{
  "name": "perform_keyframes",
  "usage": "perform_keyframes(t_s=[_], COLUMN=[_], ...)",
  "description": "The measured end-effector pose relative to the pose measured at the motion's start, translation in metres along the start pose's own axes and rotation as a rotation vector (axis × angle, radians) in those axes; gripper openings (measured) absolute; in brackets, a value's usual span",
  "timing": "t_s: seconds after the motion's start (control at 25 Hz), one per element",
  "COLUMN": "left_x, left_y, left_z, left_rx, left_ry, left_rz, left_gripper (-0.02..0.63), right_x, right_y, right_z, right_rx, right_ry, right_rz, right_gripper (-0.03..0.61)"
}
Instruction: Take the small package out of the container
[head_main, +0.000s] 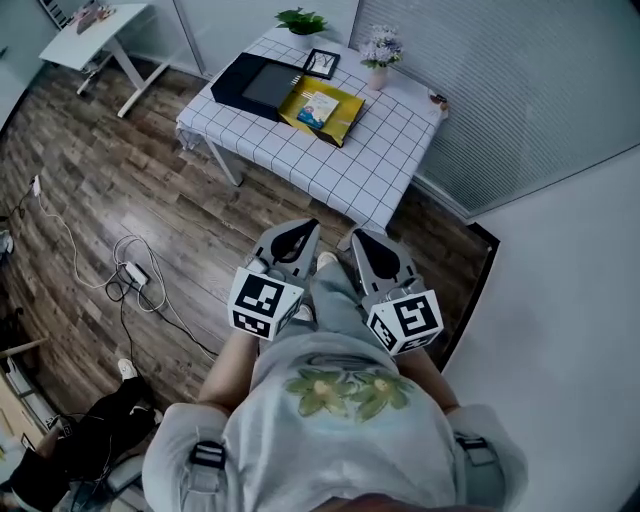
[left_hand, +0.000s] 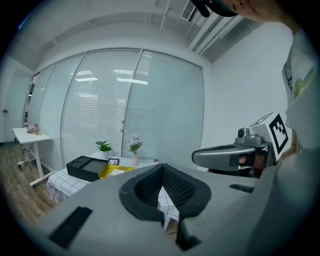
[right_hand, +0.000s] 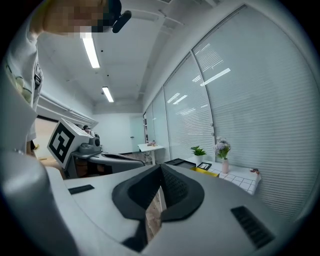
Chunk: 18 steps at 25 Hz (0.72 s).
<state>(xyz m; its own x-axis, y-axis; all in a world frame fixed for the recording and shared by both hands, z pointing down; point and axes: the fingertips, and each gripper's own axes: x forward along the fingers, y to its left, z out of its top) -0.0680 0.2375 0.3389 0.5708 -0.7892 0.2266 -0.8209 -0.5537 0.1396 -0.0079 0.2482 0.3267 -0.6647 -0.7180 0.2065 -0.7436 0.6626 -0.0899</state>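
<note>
Far ahead stands a table (head_main: 300, 160) with a checked cloth. On it lie a black open container (head_main: 255, 82) and, beside it, a yellow flat wrapper (head_main: 340, 122) with a small pale package (head_main: 318, 108) on top. Both grippers hang close to my body, well short of the table. My left gripper (head_main: 302, 230) is shut with nothing in it, its pads meeting at the tips (left_hand: 161, 167). My right gripper (head_main: 362, 240) is likewise shut and empty (right_hand: 161, 168). The black container (left_hand: 85, 166) and yellow wrapper (left_hand: 113, 171) show small in the left gripper view.
A potted plant (head_main: 300, 20), a picture frame (head_main: 322, 63) and a vase of flowers (head_main: 380, 48) stand at the table's far edge. A white desk (head_main: 95, 25) is at far left. Cables and a power strip (head_main: 135, 275) lie on the wooden floor. A white wall runs along the right.
</note>
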Motion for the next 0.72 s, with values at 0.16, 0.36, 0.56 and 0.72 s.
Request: perform_keyframes(t_s=[0.16, 0.36, 0.56, 0.72], left_x=[0.021, 0.055, 0.096, 0.122], left_y=[0.025, 0.056, 0.069, 0.075], left_z=[0.008, 0.013, 0.023, 0.029], left_rx=[0.004, 0.010, 0.011, 0.010], left_ry=[0.025, 0.050, 0.058, 0.064], left_rz=[0.025, 0.056, 0.081, 0.087], left_gripper=[0.006, 0.006, 0.006, 0.006], right_x=[0.033, 0.071, 0.095, 0.110], right_y=[-0.022, -0.050, -0.089, -0.116], right_z=[0.007, 0.028, 0.028, 0.029], right_rx=[0.007, -0.008, -0.001, 0.004], right_ry=[0.003, -0.040, -0.019, -0.011], right_rz=[0.036, 0.076, 0.091, 0.107], right_gripper=[0.005, 0.005, 0.005, 0.005])
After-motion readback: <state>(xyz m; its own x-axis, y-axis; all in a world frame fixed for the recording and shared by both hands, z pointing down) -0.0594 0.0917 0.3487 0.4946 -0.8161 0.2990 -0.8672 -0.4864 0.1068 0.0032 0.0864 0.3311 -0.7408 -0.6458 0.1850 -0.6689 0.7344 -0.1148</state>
